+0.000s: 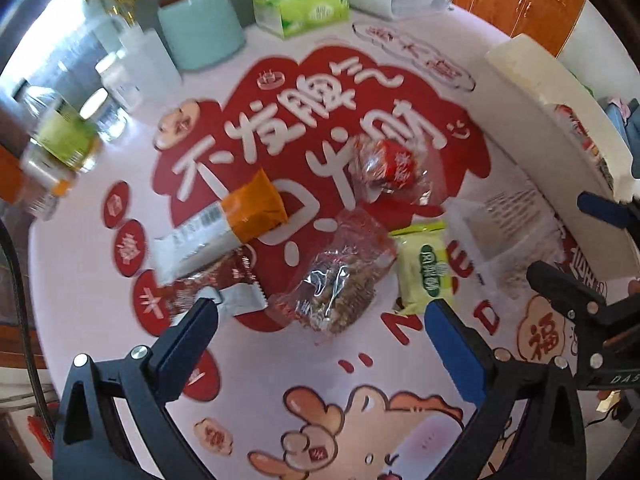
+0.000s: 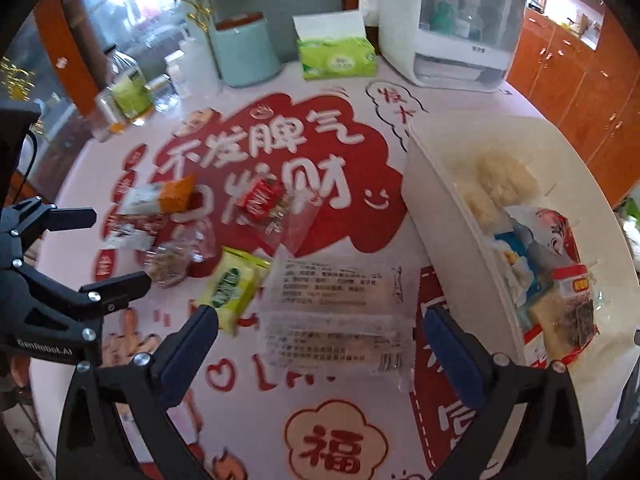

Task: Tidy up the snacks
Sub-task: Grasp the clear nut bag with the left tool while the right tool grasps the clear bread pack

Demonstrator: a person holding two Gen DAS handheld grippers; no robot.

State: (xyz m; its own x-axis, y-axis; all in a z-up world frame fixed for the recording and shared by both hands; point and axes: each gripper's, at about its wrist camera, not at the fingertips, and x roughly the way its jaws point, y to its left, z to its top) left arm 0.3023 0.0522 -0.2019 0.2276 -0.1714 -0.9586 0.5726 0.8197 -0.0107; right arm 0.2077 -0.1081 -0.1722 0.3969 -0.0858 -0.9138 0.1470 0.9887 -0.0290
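Right gripper (image 2: 320, 328), jaws wide and empty, hovers over the clear flat plastic snack packet (image 2: 336, 312) lying beside the white plastic bin (image 2: 440, 216); next likely grasping it. Left gripper (image 1: 320, 320) also wide

Home dining room, festive printed tablecloth (image 2: 248, 420), tissue box (image 2: 338, 58), orange wooden cabinets (image 2: 580, 92), countertop cup steriliser (image 2: 448, 24)

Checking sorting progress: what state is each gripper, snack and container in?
left gripper: open, empty.
right gripper: open, empty.
clear cracker pack: flat on table, sealed.
green snack pack: on table, unsorted.
white bin: partly filled with snacks.
tissue box: open, tissue up.
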